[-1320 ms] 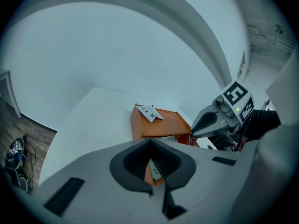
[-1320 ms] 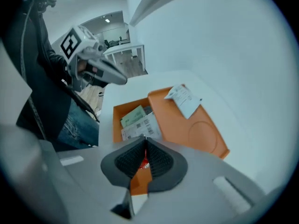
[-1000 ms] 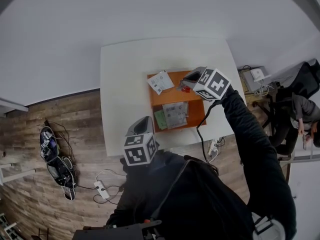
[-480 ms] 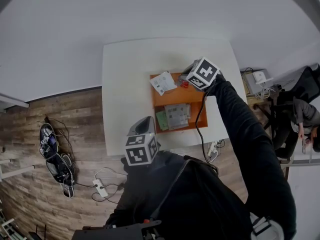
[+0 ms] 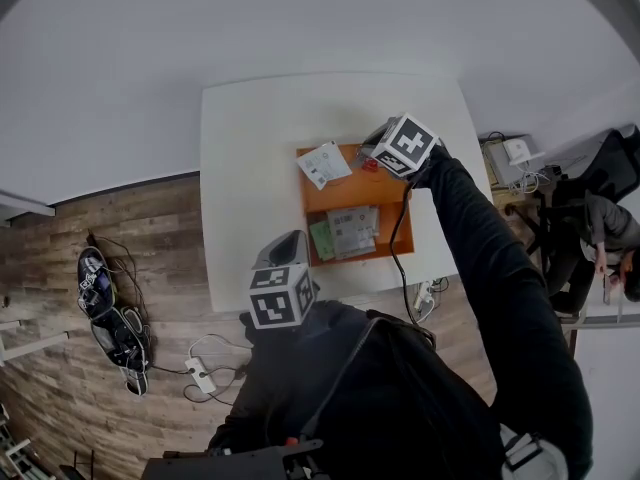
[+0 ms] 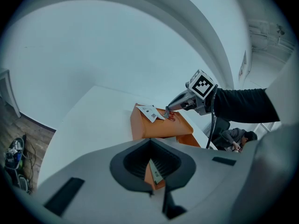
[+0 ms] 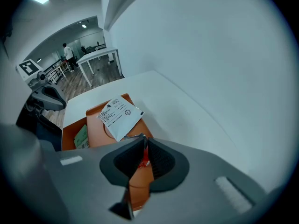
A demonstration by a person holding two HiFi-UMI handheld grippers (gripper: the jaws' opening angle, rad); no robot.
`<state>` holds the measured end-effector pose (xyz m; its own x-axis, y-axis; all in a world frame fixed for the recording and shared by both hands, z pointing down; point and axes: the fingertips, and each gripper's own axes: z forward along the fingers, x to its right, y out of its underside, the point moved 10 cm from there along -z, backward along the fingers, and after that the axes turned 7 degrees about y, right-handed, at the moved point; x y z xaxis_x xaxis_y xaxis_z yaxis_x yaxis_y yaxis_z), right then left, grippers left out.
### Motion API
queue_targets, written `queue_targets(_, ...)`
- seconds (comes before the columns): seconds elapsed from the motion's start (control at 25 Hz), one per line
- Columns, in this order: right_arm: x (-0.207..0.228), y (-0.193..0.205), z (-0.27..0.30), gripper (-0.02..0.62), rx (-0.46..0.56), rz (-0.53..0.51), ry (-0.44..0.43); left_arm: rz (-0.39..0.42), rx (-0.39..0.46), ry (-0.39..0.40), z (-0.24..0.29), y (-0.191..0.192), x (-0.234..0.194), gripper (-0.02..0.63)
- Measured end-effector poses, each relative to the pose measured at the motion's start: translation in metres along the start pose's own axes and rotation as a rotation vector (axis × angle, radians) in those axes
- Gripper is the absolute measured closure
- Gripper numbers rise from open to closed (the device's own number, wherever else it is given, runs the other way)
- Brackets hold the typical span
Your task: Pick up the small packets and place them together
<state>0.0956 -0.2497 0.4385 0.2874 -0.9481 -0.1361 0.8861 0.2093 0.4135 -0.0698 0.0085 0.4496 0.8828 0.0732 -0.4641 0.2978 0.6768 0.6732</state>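
An orange tray (image 5: 385, 223) lies on the white table (image 5: 250, 168). A white packet (image 5: 323, 164) rests over its far left corner. A green packet (image 5: 320, 240) and a pale printed packet (image 5: 353, 230) lie together near its front. My right gripper (image 5: 372, 160) points down at the tray's far edge, beside the white packet (image 7: 119, 115). A small red packet (image 7: 146, 158) sits between its jaws, which have just been opening slightly but still stand close on it. My left gripper (image 5: 290, 240) hovers at the table's near edge, shut, with nothing in it.
A person (image 5: 600, 230) sits at a desk off the table's right side. Cables and a power strip (image 5: 200, 376) and dark gear (image 5: 115, 323) lie on the wooden floor to the left. A black cable (image 5: 398, 258) trails from my right gripper across the tray.
My right gripper carried the red packet left and down to the tray's far edge, next to the white packet. The left gripper stayed put.
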Motion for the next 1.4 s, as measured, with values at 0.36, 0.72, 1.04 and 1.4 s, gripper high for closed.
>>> queue_targets(0.36, 0.001, -0.002, -0.014, 0.511, 0.032, -0.021, -0.005, 0.007, -0.009, 0.005, 0.002, -0.001, -0.002, 0.607)
queue_targets(0.72, -0.052, -0.009, -0.081, 0.511, 0.178, -0.194, -0.017, 0.014, -0.008, 0.016, 0.006, -0.004, 0.000, 0.607)
queue_targets(1.04, -0.129, 0.030, -0.062, 0.502, 0.141, -0.236, -0.145, 0.016, -0.005, 0.014, 0.003, -0.002, 0.001, 0.607)
queue_targets(1.4, -0.167, 0.058, -0.006, 0.448, 0.030, -0.216, -0.247, 0.006, -0.006, 0.004, 0.000, 0.003, 0.001, 0.607)
